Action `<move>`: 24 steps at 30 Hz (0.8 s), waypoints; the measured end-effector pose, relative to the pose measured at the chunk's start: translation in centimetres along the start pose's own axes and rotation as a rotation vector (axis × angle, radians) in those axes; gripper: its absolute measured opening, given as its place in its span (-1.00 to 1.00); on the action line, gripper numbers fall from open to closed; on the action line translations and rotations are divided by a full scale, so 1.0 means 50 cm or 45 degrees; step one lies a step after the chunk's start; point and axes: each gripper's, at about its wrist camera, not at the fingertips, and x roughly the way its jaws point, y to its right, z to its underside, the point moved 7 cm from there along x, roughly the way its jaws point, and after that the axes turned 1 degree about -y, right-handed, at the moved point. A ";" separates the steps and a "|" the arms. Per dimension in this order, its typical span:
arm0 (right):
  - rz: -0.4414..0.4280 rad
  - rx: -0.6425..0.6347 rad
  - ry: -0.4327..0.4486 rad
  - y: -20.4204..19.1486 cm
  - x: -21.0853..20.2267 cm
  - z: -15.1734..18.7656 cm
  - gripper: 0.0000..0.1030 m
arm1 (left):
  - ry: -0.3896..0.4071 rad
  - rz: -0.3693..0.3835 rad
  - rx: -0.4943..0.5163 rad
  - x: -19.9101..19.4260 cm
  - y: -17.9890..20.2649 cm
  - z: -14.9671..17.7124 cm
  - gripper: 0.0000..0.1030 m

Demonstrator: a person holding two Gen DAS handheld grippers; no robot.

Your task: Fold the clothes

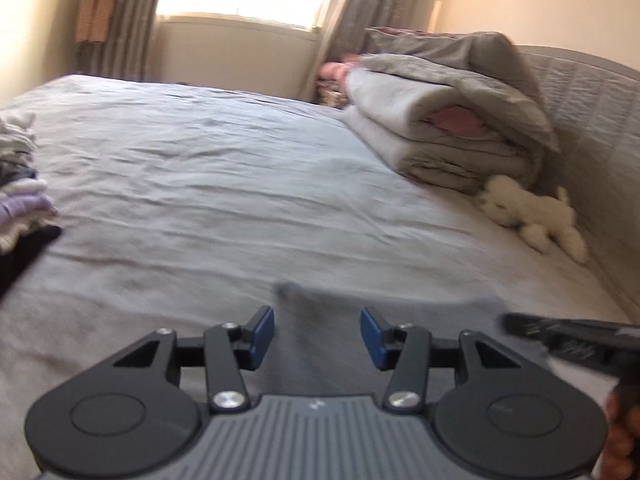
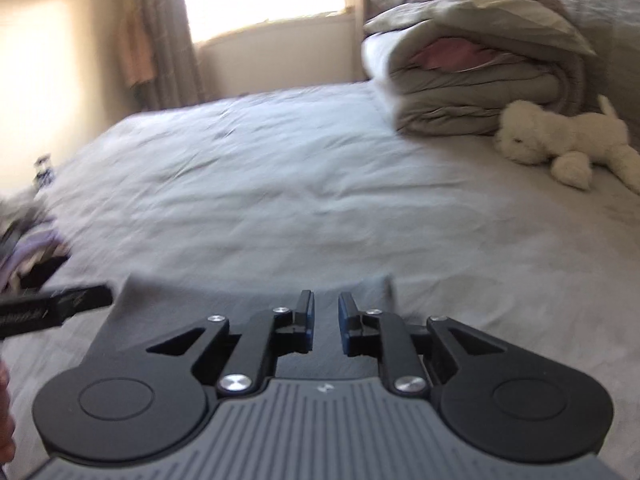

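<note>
Left gripper (image 1: 317, 334): blue pads stand apart with nothing between them. Right gripper (image 2: 324, 326): pads a narrow gap apart, nothing visibly pinched. Both hover low over a dark grey garment (image 2: 248, 300) lying flat at the near edge of the bed (image 1: 200, 168), seemingly just released so a fold can settle. It looks smooth, with a squared far edge and corner; blur hides detail. A pile of clothes (image 1: 24, 200) waits at the bed's left edge. A folded duvet (image 1: 448, 120) and white plush toy (image 2: 560, 140) sit by the headboard.
</note>
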 end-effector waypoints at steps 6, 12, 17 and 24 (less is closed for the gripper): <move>-0.021 -0.106 -0.153 -0.038 0.014 0.067 -0.63 | -0.071 0.006 0.113 0.025 0.047 0.061 -0.04; -0.011 -0.089 -0.134 -0.034 0.016 0.059 -0.60 | -0.101 -0.001 0.046 0.032 0.033 0.066 -0.04; -0.018 -0.131 -0.124 -0.049 0.004 0.065 -0.46 | -0.105 -0.008 0.059 0.035 0.033 0.071 -0.04; -0.007 -0.109 -0.099 -0.049 0.003 0.062 -0.45 | -0.115 -0.004 -0.003 0.023 0.024 0.063 -0.11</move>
